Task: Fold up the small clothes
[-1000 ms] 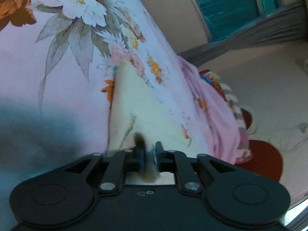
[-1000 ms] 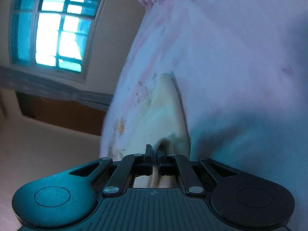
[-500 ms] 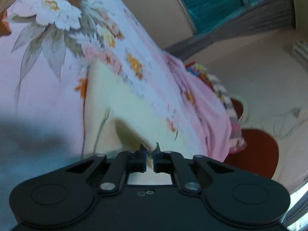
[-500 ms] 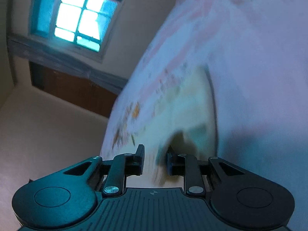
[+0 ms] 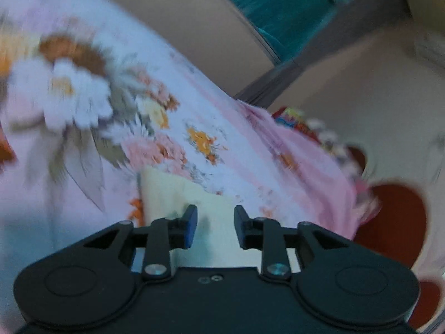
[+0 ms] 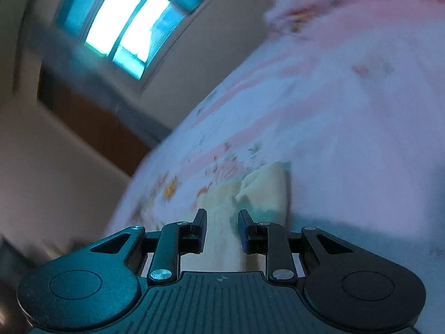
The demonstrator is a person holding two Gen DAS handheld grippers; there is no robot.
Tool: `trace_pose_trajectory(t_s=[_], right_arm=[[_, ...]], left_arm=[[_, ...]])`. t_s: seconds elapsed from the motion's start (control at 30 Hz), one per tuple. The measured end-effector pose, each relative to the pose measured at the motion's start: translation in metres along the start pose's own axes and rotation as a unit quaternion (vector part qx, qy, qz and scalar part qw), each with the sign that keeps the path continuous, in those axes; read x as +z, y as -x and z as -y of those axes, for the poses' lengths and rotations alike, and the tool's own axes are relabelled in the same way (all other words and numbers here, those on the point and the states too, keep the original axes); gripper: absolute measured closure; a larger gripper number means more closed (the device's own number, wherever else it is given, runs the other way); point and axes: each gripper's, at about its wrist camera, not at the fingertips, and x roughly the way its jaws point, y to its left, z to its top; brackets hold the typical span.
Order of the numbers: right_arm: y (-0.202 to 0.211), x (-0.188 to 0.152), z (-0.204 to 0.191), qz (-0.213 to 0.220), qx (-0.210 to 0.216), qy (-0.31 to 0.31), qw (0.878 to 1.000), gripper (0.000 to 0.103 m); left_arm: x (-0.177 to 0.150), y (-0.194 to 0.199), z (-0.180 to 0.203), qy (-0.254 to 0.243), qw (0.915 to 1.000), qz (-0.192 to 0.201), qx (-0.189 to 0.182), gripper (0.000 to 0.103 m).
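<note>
Left claw (image 5: 215, 229) stands with its jaws apart, gripping nothing; the cream cloth (image 5: 178, 194) lies flat just beyond and under the gap. Right claw (image 6: 222, 229) is likewise spread — empty — with the same cloth (image 6: 267, 189) ahead of it, one edge rumpled into a small ridge. The cloth rests on a pink floral bedsheet (image 5: 236, 144). It looks light, thin and limp — likely to sag and slide on the sheet, so pinch it at corners or along an edge.
</note>
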Motion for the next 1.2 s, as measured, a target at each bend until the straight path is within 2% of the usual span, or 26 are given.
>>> trace_pose_trajectory(t_s=[0.03,0.1,0.17,0.2,0.33,0.43,0.5,0.57,0.6,0.63,0.77,0.9,1.0,1.07,1.1,1.13,1.2], right_arm=[[-0.005,-0.003,-0.006,-0.006,-0.003,0.015,1.0,0.078],[-0.014,-0.004,-0.015,-0.023,-0.017,0.043,0.999,0.078],[-0.021,-0.009,-0.023,-0.035,-0.025,0.067,0.997,0.078],[-0.024,-0.01,-0.026,-0.038,-0.032,0.075,0.996,0.078],[-0.018,-0.022,-0.028,-0.036,-0.041,0.085,0.995,0.078],[-0.038,-0.015,-0.034,-0.036,-0.041,0.084,0.995,0.078],[-0.035,-0.014,-0.035,-0.033,-0.043,0.087,0.995,0.078],[-0.029,-0.012,-0.033,-0.035,-0.04,0.086,0.995,0.078],[-0.029,-0.012,-0.033,-0.034,-0.042,0.088,0.995,0.078],[-0.029,-0.013,-0.032,-0.033,-0.045,0.092,0.994,0.078],[-0.029,-0.016,-0.033,-0.03,-0.047,0.12,0.991,0.078],[-0.033,-0.021,-0.038,-0.027,-0.052,0.158,0.986,0.078],[-0.038,-0.02,-0.037,-0.026,-0.055,0.161,0.985,0.078],[-0.041,-0.018,-0.035,-0.022,-0.058,0.158,0.985,0.078],[-0.043,-0.017,-0.034,-0.024,-0.058,0.154,0.986,0.078],[-0.046,-0.015,-0.032,-0.031,-0.055,0.144,0.988,0.078],[-0.048,-0.013,-0.03,-0.038,-0.041,0.138,0.989,0.079]], left_arm=[[-0.002,0.001,0.01,-0.05,0.9983,-0.008,0.026,0.079],[-0.007,-0.003,0.027,-0.121,0.991,-0.027,0.05,0.079],[-0.013,-0.008,0.041,-0.176,0.981,-0.039,0.071,0.077],[-0.015,-0.011,0.047,-0.196,0.9763,-0.049,0.077,0.073],[-0.02,-0.015,0.053,-0.232,0.965,-0.052,0.112,0.052],[-0.02,-0.013,0.051,-0.227,0.9664,-0.048,0.11,0.051],[-0.018,-0.016,0.047,-0.225,0.9666,-0.052,0.111,0.051],[-0.015,-0.023,0.045,-0.22,0.9671,-0.067,0.109,0.059],[-0.013,-0.027,0.044,-0.22,0.9661,-0.074,0.113,0.072],[-0.012,-0.029,0.042,-0.217,0.9669,-0.079,0.108,0.075],[-0.006,-0.034,0.038,-0.206,0.9705,-0.09,0.087,0.081],[-0.007,-0.039,0.036,-0.203,0.9712,-0.089,0.088,0.08],[-0.007,-0.041,0.035,-0.199,0.9726,-0.078,0.092,0.077],[-0.006,-0.043,0.034,-0.192,0.9745,-0.077,0.087,0.079],[-0.006,-0.044,0.034,-0.193,0.9743,-0.078,0.086,0.083],[-0.007,-0.045,0.035,-0.199,0.9732,-0.077,0.086,0.094],[-0.009,-0.044,0.036,-0.206,0.9724,-0.071,0.083,0.102]])
